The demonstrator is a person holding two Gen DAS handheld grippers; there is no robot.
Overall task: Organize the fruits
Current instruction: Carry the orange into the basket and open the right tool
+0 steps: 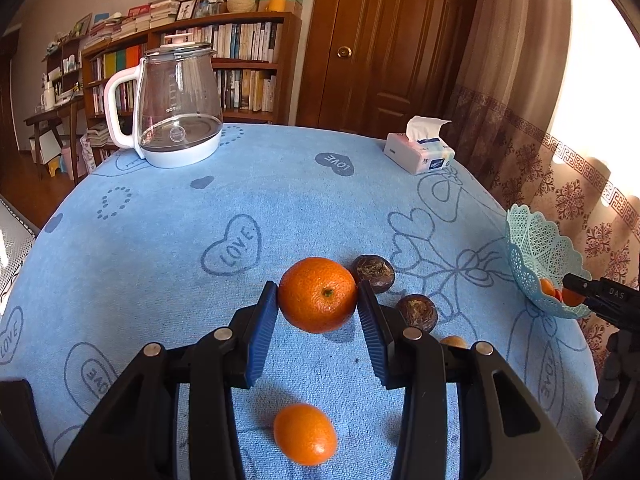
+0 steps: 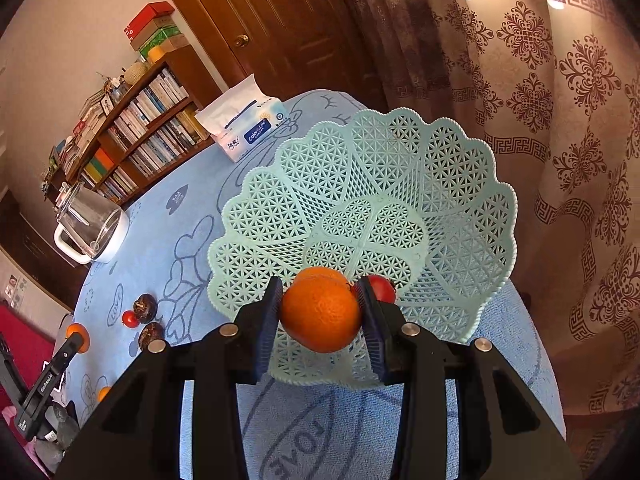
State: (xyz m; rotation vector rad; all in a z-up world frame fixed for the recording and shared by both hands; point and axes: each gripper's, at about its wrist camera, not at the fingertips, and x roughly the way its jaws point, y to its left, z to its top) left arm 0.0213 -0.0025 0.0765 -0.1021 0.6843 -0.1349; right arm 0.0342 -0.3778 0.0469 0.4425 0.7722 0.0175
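At centre frame, each tool is gripping fruit: the left tool (image 1: 318, 304) is clenching an orange (image 1: 317, 294) above the counter (image 1: 160, 216), the right tool (image 2: 320, 312) is clenching another orange (image 2: 320, 314) over the basket (image 2: 360, 200).

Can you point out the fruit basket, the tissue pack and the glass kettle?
Fruit basket (image 2: 460, 184): right wrist view, on its lattice wall.
Tissue pack (image 1: 418, 156): left wrist view, on its front face.
Glass kettle (image 1: 180, 96): left wrist view, on its clear body.
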